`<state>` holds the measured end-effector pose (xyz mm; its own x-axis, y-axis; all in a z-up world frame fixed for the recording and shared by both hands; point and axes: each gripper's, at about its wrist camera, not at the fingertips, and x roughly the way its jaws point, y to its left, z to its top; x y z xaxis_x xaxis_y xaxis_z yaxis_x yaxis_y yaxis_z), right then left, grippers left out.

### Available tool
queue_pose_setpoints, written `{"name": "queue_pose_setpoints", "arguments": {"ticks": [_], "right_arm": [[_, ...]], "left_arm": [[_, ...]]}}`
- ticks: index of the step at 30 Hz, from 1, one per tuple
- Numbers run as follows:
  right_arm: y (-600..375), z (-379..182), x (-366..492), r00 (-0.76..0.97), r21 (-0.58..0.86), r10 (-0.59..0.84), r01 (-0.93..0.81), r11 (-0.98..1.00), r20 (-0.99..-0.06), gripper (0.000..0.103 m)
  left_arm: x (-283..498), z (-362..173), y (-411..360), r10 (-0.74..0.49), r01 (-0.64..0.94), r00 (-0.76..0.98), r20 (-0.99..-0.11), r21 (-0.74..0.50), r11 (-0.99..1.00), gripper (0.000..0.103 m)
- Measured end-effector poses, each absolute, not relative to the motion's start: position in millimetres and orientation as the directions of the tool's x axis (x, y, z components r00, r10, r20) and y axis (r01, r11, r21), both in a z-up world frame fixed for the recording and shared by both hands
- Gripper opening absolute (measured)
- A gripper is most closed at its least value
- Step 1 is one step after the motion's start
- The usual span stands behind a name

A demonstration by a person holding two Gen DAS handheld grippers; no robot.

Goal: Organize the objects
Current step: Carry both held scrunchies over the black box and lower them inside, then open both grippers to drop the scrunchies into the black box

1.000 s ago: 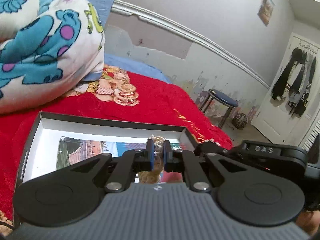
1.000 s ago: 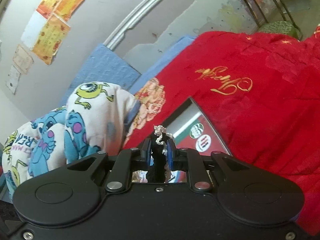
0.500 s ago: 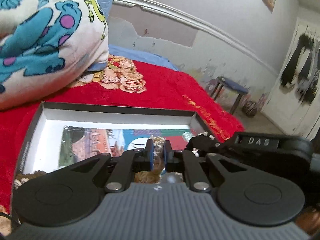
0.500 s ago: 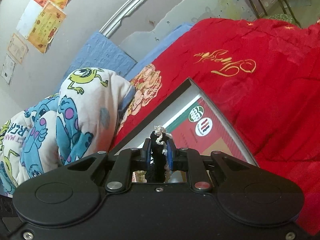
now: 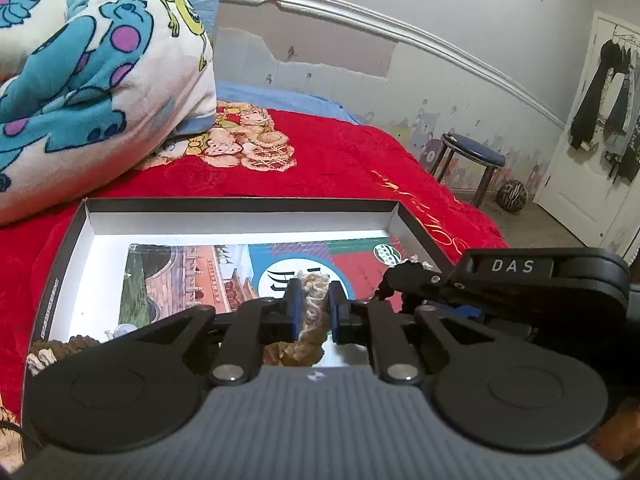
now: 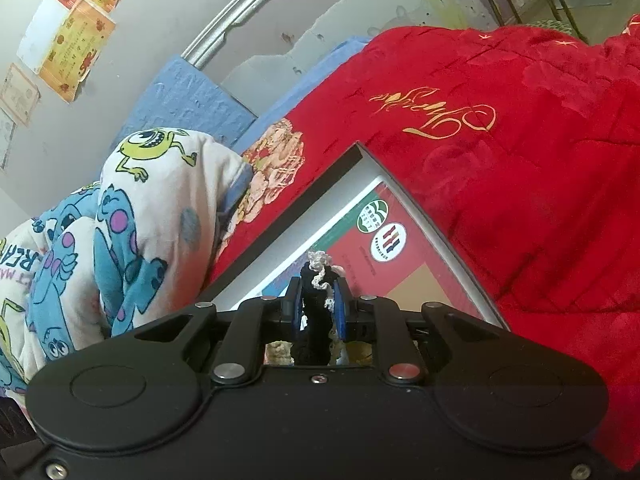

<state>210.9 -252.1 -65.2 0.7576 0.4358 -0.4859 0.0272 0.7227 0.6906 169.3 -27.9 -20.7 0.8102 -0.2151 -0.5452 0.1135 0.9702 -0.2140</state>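
A shallow open box (image 5: 240, 206) with a dark rim and white walls lies on the red bedspread; a colourful printed sheet (image 5: 200, 268) covers its floor. It also shows in the right wrist view (image 6: 420, 208). My left gripper (image 5: 314, 304) is shut on a beige and brown crocheted item (image 5: 314, 292) over the box. My right gripper (image 6: 318, 300) is shut on a black crocheted item with cream trim (image 6: 318, 280), also over the box. The right gripper shows in the left wrist view (image 5: 404, 270) just to the right.
A folded cartoon-print blanket (image 5: 92, 64) lies behind the box on the left. More crocheted pieces (image 5: 64, 346) sit in the box's near left corner. The red bedspread (image 6: 520, 160) stretches right. A blue stool (image 5: 472, 156) and a ball (image 5: 512, 196) stand on the floor beyond the bed.
Both grippers have come lower and further over the box, each still holding its crocheted item. More of the printed sheet shows now.
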Motion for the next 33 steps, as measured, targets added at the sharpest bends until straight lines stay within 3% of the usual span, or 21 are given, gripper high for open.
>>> {"name": "queue_pose_setpoints", "arguments": {"ticks": [29,33], "right_arm": [[-252.9,-67.8,211.4,0.745,0.687,0.436,0.040,0.726,-0.505,0.020],[-255.4,-70.3,213.2,0.735,0.690,0.435,0.062,0.721,-0.520,0.019]], "left_arm": [[169.8,-22.4,-29.3,-0.216,0.123,0.803,-0.555,-0.201,0.972,0.037],[170.5,-23.6,-29.7,-0.202,0.113,0.803,-0.561,-0.189,0.976,0.048]]}}
